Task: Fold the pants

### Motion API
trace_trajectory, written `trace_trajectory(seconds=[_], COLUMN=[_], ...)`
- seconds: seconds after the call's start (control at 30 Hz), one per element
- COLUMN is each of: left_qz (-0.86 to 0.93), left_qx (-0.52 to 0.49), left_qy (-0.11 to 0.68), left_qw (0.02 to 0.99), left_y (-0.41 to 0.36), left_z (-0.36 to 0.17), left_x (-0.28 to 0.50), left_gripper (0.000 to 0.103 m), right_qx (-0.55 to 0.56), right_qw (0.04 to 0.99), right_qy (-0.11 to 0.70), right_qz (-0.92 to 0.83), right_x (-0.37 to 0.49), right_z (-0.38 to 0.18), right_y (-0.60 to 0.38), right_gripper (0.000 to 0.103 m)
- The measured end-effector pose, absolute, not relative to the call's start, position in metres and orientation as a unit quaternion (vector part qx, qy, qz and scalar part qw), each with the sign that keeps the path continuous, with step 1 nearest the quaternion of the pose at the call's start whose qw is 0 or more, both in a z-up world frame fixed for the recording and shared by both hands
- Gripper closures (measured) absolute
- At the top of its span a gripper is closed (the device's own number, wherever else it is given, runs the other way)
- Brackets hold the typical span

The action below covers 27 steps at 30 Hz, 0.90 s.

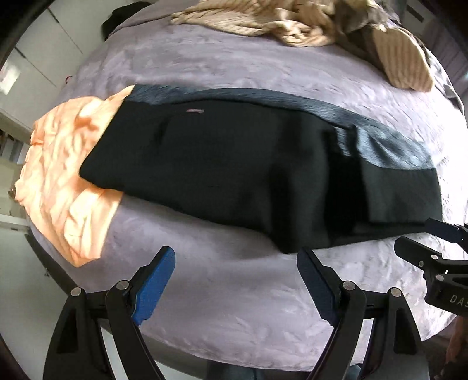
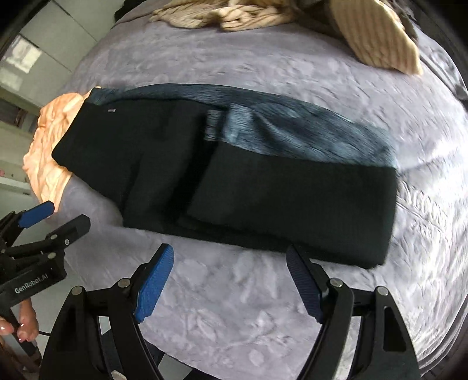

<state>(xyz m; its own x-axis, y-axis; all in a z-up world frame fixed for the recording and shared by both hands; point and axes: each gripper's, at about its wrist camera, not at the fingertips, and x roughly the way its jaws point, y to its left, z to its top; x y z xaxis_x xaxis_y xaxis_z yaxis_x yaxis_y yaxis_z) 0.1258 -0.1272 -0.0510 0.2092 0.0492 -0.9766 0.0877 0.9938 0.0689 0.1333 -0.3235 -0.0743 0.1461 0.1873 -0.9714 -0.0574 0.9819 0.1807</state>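
Note:
Black pants (image 1: pixel 234 163) lie flat across the purple bed, folded lengthwise, with a grey-blue inner side showing along the far edge. They also show in the right wrist view (image 2: pixel 248 187). My left gripper (image 1: pixel 237 263) is open and empty, just short of the pants' near edge. My right gripper (image 2: pixel 229 260) is open and empty, at the near edge toward the pants' right end. Each gripper shows at the side of the other's view: the right one (image 1: pixel 433 245) and the left one (image 2: pixel 58 216).
An orange garment (image 1: pixel 67 175) lies partly under the pants' left end, at the bed's left edge. A beige ribbed garment (image 1: pixel 263 20) and a grey one are heaped at the far side. The purple blanket (image 1: pixel 234 307) covers the bed.

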Motion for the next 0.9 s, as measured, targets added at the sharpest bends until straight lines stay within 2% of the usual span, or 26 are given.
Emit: trace_trajectory(seconds=[0.23,0.47,0.9], left_qz=[-0.026,-0.025,-0.086], left_qx=[0.054,0.007,-0.155], left_qy=[0.634,0.647,0.644], left_qw=[0.771,0.762,0.744], left_y=[-0.062,0.004,0.068], left_z=[-0.062,-0.081,-0.116], left_x=[0.150,0.165,0.192], left_gripper=[0.016,0.016,0.017], right_qx=[0.067,0.064,0.026], right_qw=[0.741,0.729,0.708], right_qy=[0.665,0.679,0.703], right_qz=[0.068,0.058,0.060], right_x=[0.145,0.154,0.163], right_z=[-0.080,-0.083,-0.087], right_y=[-0.263,-0.213,-0.174], right_gripper=[0.021,0.021,0.021])
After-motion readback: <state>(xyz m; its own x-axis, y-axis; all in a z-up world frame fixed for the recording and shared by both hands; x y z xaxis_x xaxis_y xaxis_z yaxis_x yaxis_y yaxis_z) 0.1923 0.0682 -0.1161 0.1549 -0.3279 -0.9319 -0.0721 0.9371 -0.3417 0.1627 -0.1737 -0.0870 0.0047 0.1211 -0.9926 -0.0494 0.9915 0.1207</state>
